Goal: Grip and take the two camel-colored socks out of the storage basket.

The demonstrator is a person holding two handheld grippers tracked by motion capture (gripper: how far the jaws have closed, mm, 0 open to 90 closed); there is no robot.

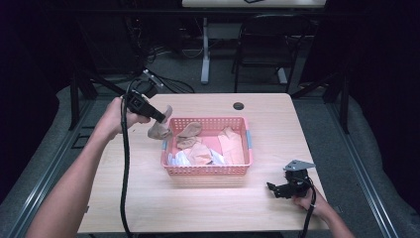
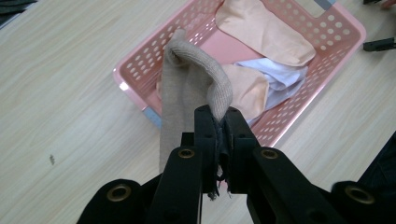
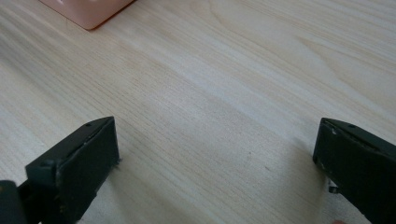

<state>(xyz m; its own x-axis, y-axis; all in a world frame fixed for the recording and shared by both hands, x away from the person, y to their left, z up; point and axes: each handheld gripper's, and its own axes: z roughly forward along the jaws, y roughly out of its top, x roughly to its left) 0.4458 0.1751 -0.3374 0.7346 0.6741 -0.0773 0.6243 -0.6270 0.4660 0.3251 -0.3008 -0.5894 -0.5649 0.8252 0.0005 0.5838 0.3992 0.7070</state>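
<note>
A pink perforated basket [image 1: 208,170] sits mid-table and holds several socks in peach, tan and white. My left gripper [image 1: 161,119] hangs just left of the basket's far left corner, shut on a tan sock [image 1: 159,130] that dangles above the table. In the left gripper view that tan sock [image 2: 187,88] drapes from between the closed jaws, my left gripper [image 2: 218,122] pinching its folded cuff over the basket [image 2: 140,77]. My right gripper [image 1: 272,189] rests low near the table's front right, and in its own view my right gripper [image 3: 215,144] stands wide open over bare wood.
The wooden table [image 1: 148,188] has a dark cable hole [image 1: 238,105] at the back. A basket corner [image 3: 86,11] shows at the top left of the right gripper view. A chair and table legs stand beyond the far edge.
</note>
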